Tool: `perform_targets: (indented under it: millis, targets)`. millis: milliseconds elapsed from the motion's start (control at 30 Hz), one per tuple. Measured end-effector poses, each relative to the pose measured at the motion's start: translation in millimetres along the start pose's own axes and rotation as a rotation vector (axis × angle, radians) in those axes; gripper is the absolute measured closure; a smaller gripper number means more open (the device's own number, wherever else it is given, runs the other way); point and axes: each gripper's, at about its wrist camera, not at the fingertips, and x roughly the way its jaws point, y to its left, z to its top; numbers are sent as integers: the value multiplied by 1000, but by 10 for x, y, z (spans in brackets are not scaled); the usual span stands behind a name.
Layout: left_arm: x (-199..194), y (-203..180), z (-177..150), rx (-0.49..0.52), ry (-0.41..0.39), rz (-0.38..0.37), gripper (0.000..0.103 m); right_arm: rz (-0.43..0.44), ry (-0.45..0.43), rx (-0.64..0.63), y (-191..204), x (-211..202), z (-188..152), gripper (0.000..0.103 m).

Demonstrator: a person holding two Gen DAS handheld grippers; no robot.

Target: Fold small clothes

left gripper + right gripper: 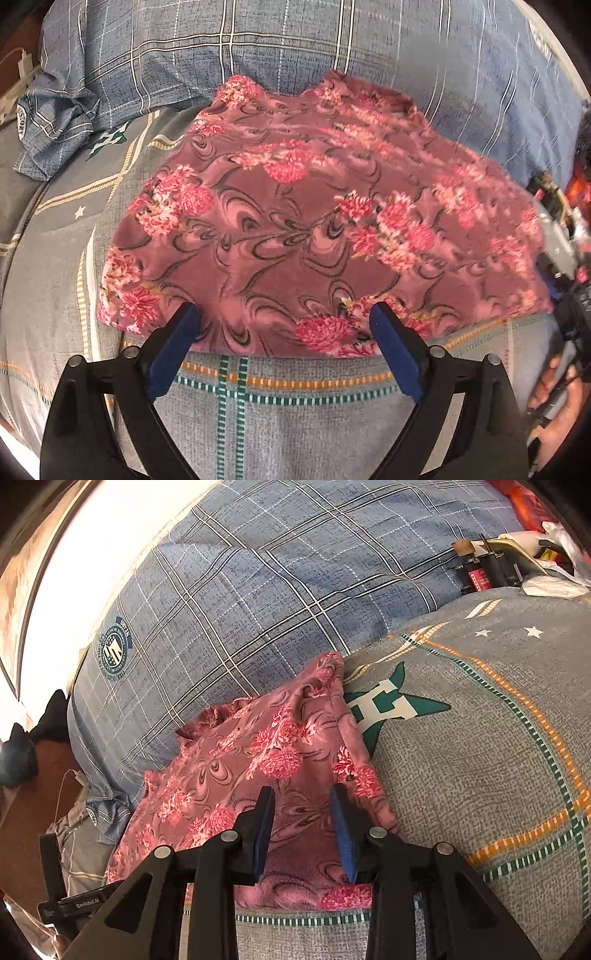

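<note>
A small pink-maroon garment with a floral print (295, 229) lies spread on the grey bedsheet (295, 417). My left gripper (286, 321) is open and empty, its blue-padded fingers over the garment's near edge. In the right wrist view the same garment (258, 775) lies folded into a narrower shape, its right edge against the sheet's green star print. My right gripper (303, 805) is open with a narrower gap, its fingers above the garment's near part and holding nothing.
A blue plaid pillow (280, 40) lies behind the garment and also shows in the right wrist view (258, 576). Crumpled blue cloth (55, 118) sits at the left. A person's hand (554, 398) and the other tool are at the right edge. Clutter (517, 565) lies at the far right.
</note>
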Motion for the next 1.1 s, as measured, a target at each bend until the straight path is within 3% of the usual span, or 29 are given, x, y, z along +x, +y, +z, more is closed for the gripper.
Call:
perform_targets:
  millis: [133,267,400,467,500,533,600,667,833,967,1100]
  targets:
    - [-305,270,238,-57,-81,-39,9,6,81,49,12,-43,168,68]
    - [-382,453,583,-114,-95,-46,9,4,-42,44,96,-202,496,68]
    - [-178,485,822,-157,-67,-44,9,-31,-35,-49,288,-6,629,67]
    - [78,492,824,-180,-3,-32,9,-122,48,-98,295,278,552,61]
    - [322,523,776,-204,77,-43,9,-178,99,-111,257,428,478,60]
    - [434,538,734,-218,110,-49,5,-204,87,-158,252,499,380,59]
    - [415,463,658,-163,14,-1,0,-215,62,-210,342,486,347,53]
    - [429,369,599,-122,-11,45,0,-237,62,-235,385,505,321,50]
    - [403,386,577,-100,4,27,0,-227,65,-241,402,522,299,46]
    - [288,335,517,-43,33,68,0,-242,67,-250,421,505,296,46]
    - [33,296,275,1,4,87,0,-261,73,-261,451,512,306,45]
